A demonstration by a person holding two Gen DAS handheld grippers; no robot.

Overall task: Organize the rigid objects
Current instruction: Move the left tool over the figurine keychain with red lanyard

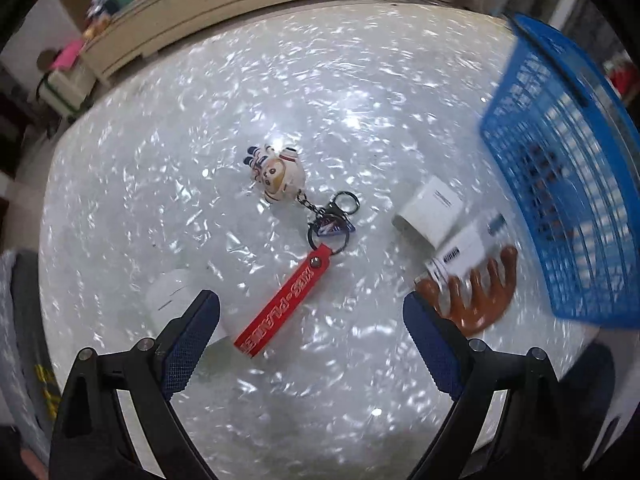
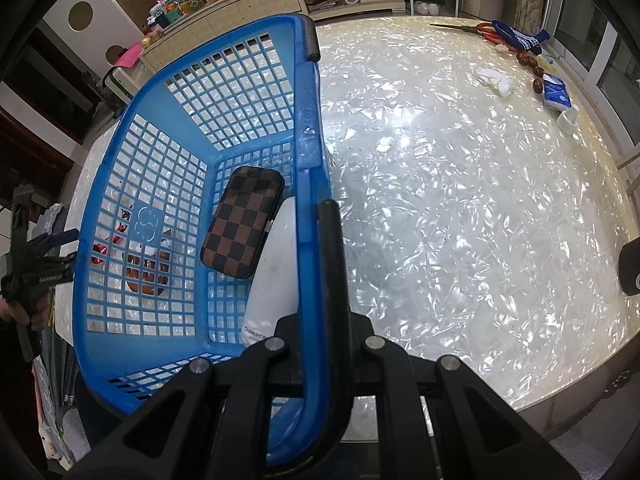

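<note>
My left gripper (image 1: 310, 306) hangs open over the shiny table, pointing steeply down. Between its fingers lies a keychain: a red strap (image 1: 282, 300) chained to a small astronaut figure (image 1: 278, 174). A white rounded case (image 1: 176, 292) sits partly under the left finger. Beside the right finger lie a brown hand-shaped piece (image 1: 480, 296) and two white boxes (image 1: 434, 212). My right gripper (image 2: 320, 210) is shut on the side rim of the blue basket (image 2: 308, 128). Inside the basket are a brown checkered case (image 2: 244, 224) and a white remote (image 2: 276, 276).
At the table's far right corner lie red-handled scissors (image 2: 480, 32), a blue glove (image 2: 520, 38), crumpled tissue (image 2: 496, 78), a blue tissue pack (image 2: 556, 94) and a white cup (image 2: 568, 118). A cream cabinet (image 2: 248, 4) with clutter stands beyond the table.
</note>
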